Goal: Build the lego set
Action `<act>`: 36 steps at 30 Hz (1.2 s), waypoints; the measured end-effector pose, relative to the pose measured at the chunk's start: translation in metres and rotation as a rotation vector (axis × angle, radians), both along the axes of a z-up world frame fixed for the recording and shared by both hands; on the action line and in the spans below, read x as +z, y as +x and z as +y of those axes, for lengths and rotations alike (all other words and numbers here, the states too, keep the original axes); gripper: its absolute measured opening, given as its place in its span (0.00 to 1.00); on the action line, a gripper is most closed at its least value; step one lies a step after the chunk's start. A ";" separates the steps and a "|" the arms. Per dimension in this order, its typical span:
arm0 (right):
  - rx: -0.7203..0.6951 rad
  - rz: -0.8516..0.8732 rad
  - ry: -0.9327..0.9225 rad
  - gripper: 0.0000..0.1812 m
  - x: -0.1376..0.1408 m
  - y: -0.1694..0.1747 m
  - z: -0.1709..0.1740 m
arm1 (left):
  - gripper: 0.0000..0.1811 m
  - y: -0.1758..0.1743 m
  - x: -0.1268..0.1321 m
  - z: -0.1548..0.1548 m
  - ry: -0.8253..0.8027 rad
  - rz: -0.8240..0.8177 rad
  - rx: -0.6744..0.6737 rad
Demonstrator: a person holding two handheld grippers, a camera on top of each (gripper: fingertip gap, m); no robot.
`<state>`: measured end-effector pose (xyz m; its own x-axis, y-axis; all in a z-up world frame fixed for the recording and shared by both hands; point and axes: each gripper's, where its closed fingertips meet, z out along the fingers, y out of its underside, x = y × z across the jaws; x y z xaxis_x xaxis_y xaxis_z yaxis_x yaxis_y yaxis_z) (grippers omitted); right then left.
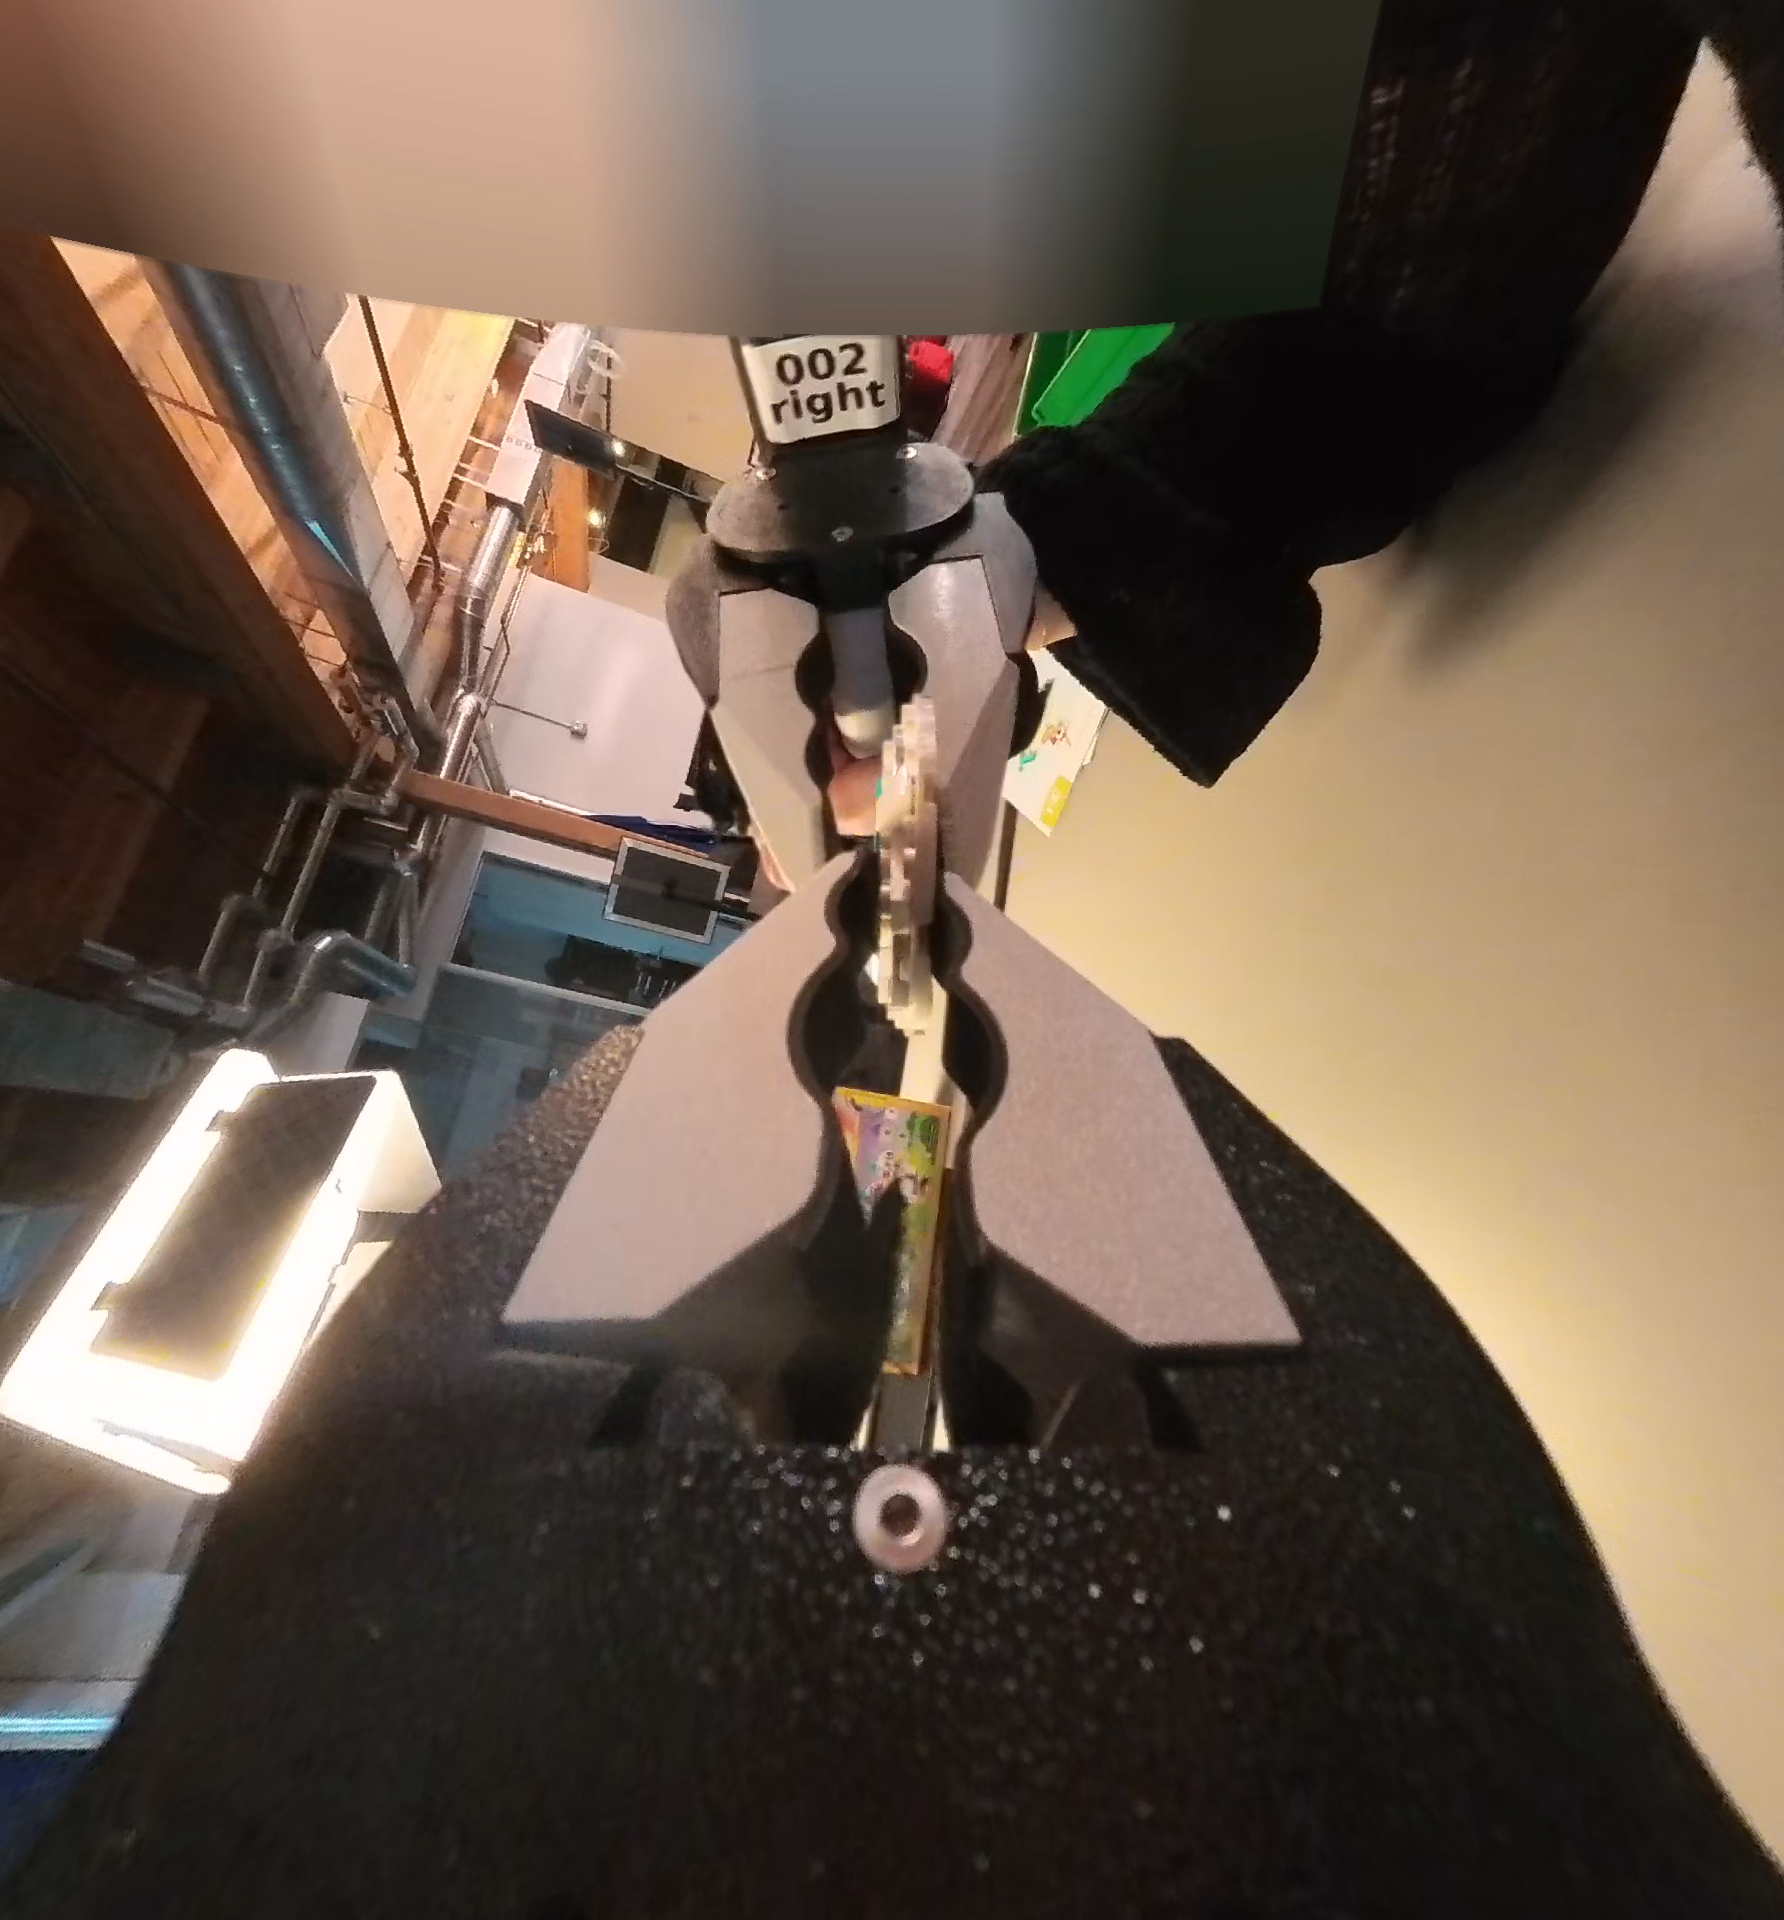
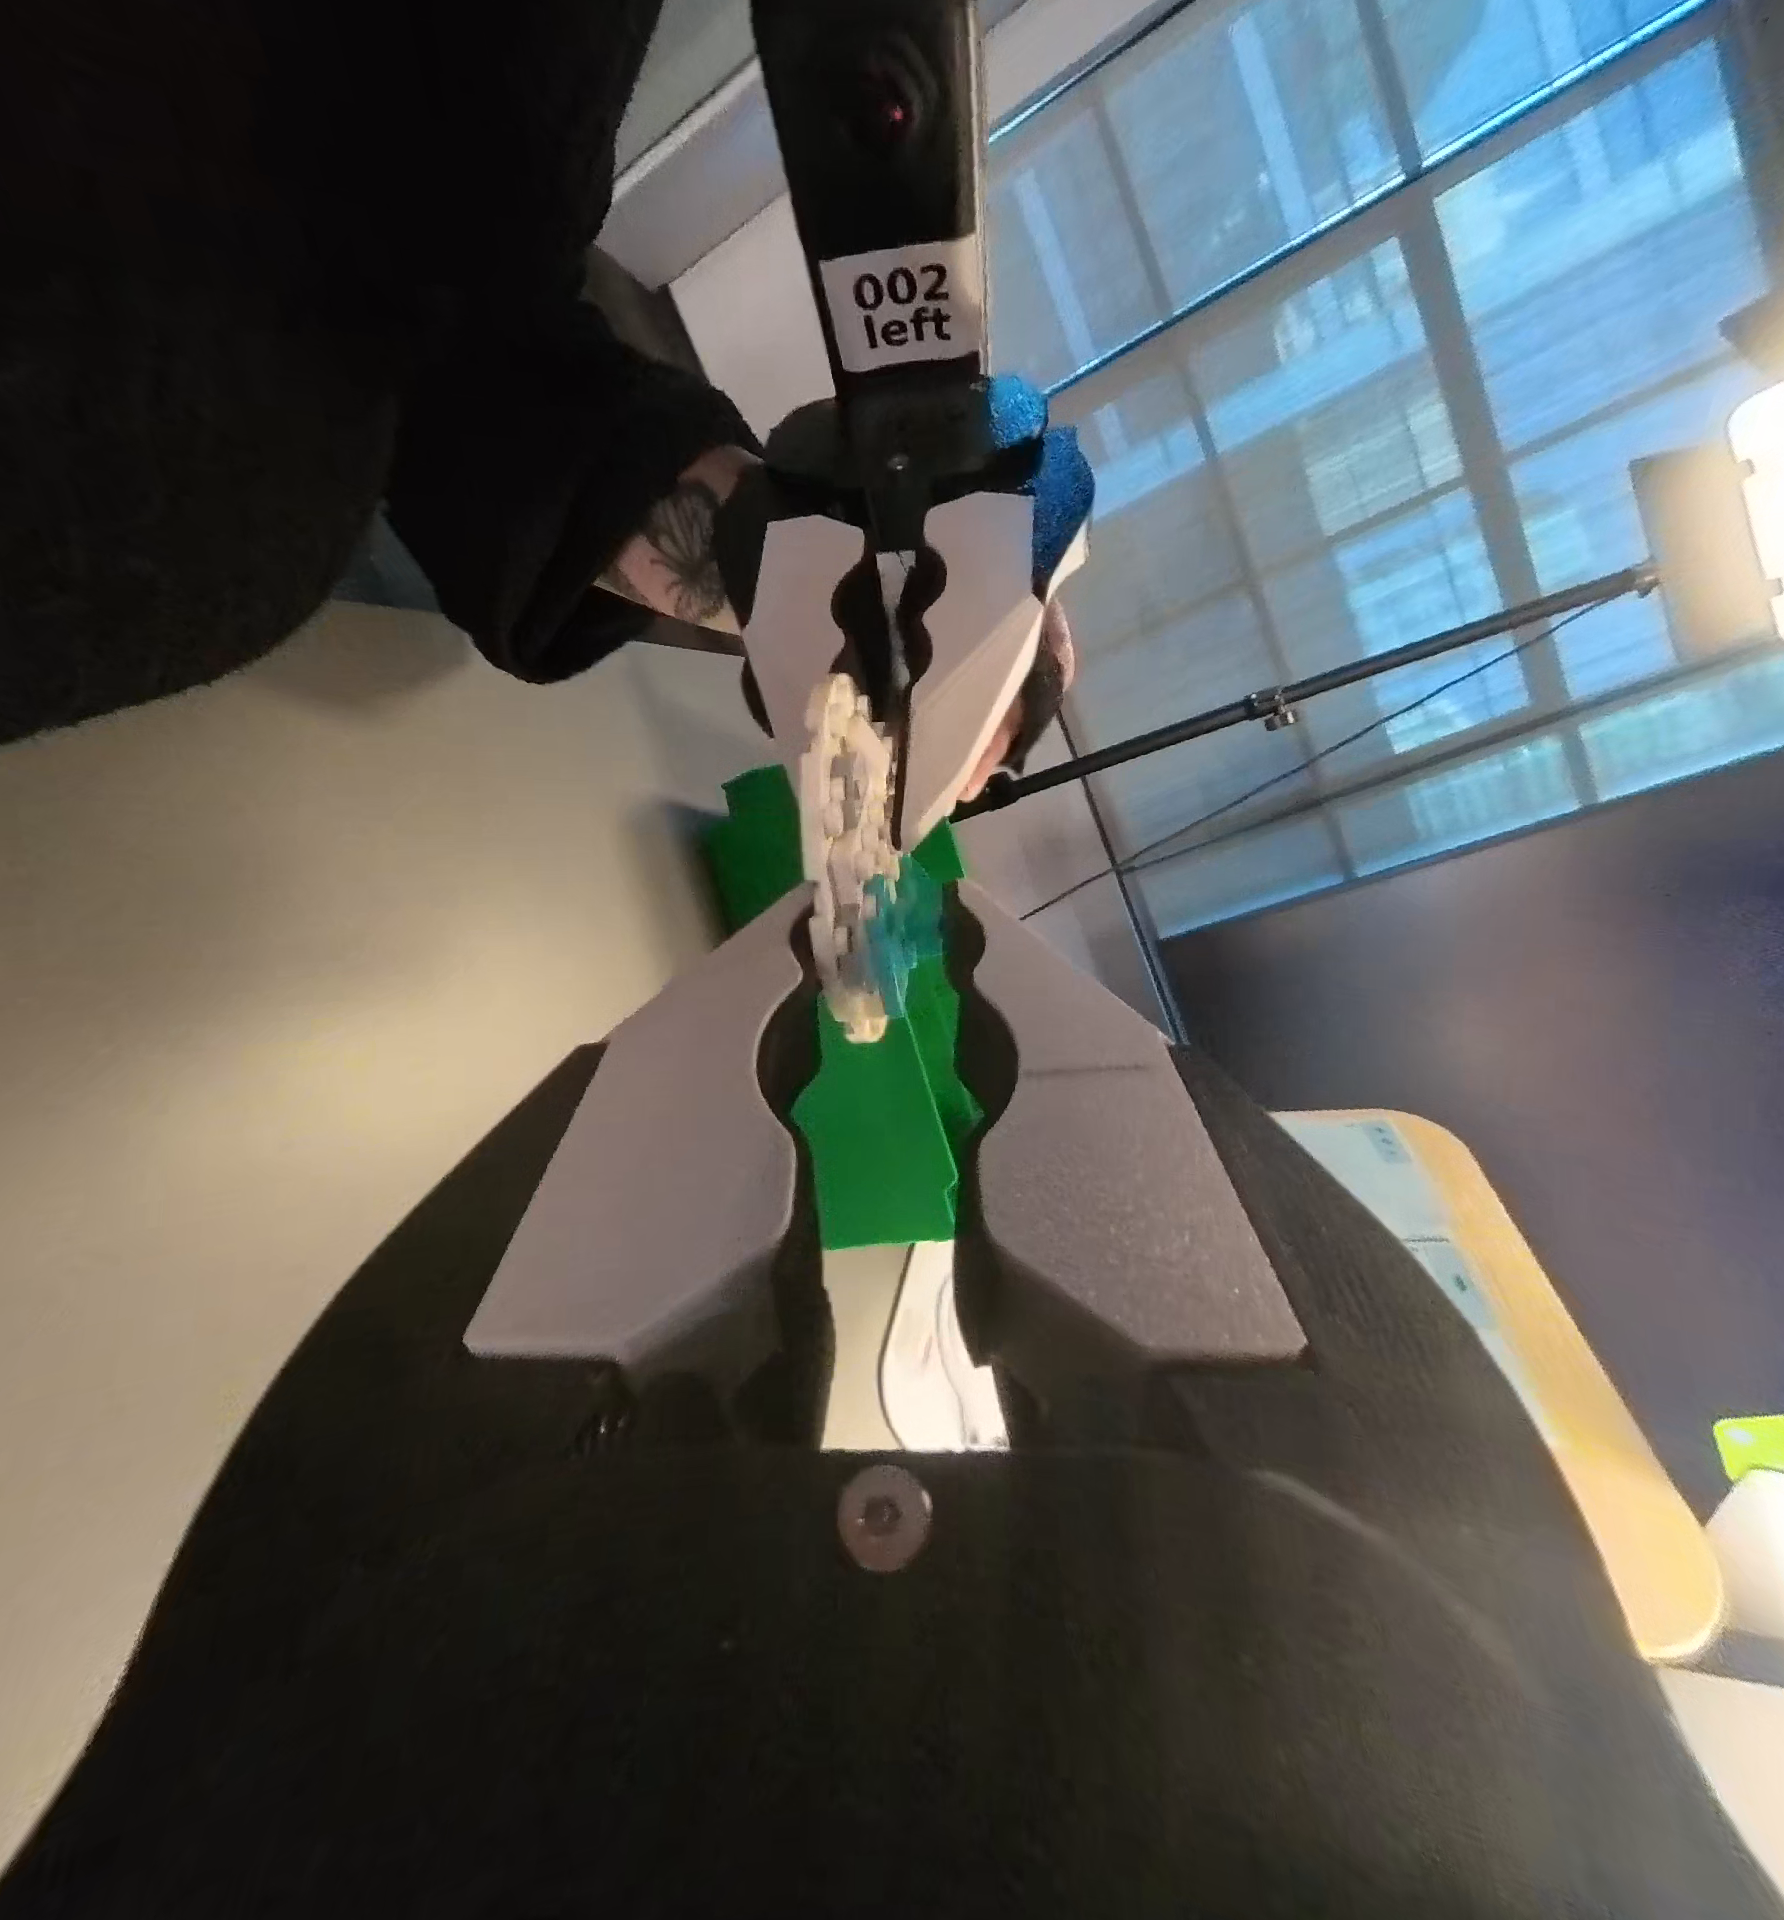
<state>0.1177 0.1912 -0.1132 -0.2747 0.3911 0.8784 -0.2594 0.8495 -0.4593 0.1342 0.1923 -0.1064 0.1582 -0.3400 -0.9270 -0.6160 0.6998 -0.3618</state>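
Observation:
A flat white lego assembly (image 1: 907,831) hangs in the air between my two grippers, which face each other tip to tip. In the right wrist view it (image 2: 838,831) carries a translucent blue piece (image 2: 896,925). My left gripper (image 1: 900,871) is shut on one end of the assembly. It shows opposite in the right wrist view (image 2: 893,816). My right gripper (image 2: 883,902) is shut on the other end, around the blue piece. It shows opposite in the left wrist view (image 1: 893,831). Both views are rolled sideways.
The beige table (image 1: 1439,987) fills one side of each view (image 2: 192,987). A green container (image 2: 877,1153) lies on it behind my right fingers. A colourful printed box (image 1: 893,1216) and a booklet (image 1: 1059,769) lie there too. Black sleeves (image 1: 1231,540) hold the grippers. A lit lamp panel (image 1: 192,1247) stands beside. The grippers are tip to tip, or close to it.

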 end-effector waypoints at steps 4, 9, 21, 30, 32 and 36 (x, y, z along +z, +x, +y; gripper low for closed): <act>0.002 -0.026 0.013 0.09 -0.004 0.000 0.000 | 0.04 0.001 -0.003 -0.001 -0.013 0.011 -0.007; -0.017 0.030 0.008 0.08 0.000 -0.005 0.001 | 0.03 -0.004 0.000 -0.001 -0.020 -0.023 0.002; -0.242 0.459 -0.609 0.48 -0.002 -0.023 0.147 | 0.03 -0.040 -0.012 0.015 -0.099 -0.188 0.081; -0.571 0.473 -0.512 0.35 -0.065 -0.023 0.210 | 0.03 -0.084 -0.039 0.073 0.005 -0.349 0.321; -0.614 0.464 -0.492 0.33 -0.070 -0.024 0.218 | 0.03 -0.092 -0.044 0.085 0.056 -0.351 0.358; -0.709 0.489 -0.525 0.33 -0.071 -0.019 0.240 | 0.03 -0.104 -0.054 0.101 0.149 -0.284 0.409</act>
